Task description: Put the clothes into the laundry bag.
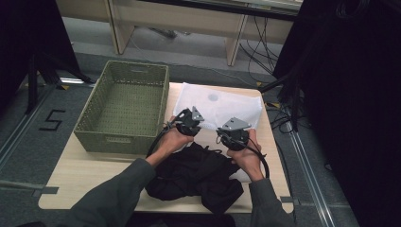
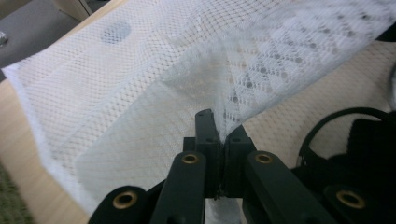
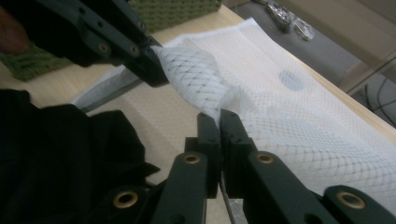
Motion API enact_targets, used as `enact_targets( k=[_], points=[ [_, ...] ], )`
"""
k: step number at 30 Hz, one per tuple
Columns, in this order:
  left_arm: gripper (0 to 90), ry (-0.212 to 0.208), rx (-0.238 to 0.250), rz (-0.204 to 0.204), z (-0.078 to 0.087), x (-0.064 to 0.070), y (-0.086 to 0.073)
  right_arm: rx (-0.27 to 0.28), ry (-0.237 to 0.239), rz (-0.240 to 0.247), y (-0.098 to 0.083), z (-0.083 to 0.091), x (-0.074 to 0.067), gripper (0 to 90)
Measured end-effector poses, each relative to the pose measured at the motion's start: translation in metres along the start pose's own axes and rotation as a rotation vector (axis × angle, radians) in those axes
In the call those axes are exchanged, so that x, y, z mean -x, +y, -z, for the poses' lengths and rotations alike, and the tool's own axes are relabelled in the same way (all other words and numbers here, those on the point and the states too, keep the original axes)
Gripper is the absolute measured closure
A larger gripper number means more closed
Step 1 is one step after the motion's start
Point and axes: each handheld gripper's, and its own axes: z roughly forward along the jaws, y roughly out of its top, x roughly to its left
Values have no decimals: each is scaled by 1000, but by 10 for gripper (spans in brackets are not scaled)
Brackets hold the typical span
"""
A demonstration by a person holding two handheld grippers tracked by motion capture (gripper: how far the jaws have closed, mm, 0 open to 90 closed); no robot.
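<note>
A white mesh bag [image 1: 222,106] lies on the far right of the wooden table [image 1: 85,175]. Its near edge is lifted between both grippers. My left gripper [image 2: 222,126] is shut on a pinch of the mesh [image 2: 261,70], which rises from its jaws. My right gripper [image 3: 218,116] is shut on the same edge of the mesh [image 3: 299,116], a short way from the left gripper [image 3: 149,65]. In the high view the left gripper [image 1: 197,123] and right gripper [image 1: 228,131] sit side by side over the bag's near edge. A crumpled black garment [image 1: 198,175] lies just behind them, near the person.
A green woven basket [image 1: 125,106] stands on the table's left half, right beside the bag. The person's sleeves [image 1: 118,194] come in from the bottom. Bare tabletop shows at the near left. Cables and dark stands ring the table on the floor.
</note>
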Motion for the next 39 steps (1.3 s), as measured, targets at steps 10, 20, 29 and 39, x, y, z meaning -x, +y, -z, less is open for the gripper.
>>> enact_targets(
  k=[10,20,29,39],
  points=[
    [874,-60,9,-25,31,-17,-3,-2,331,-93,2,42,-45,414],
    [873,-103,31,-42,40,-13,-5,-210,342,-18,-38,5,-81,312],
    [875,-149,38,-53,51,-9,-9,-176,169,65,-26,6,-81,783],
    [876,-181,57,-46,58,-12,-11,-208,-15,4,-20,-25,-31,775]
  ],
)
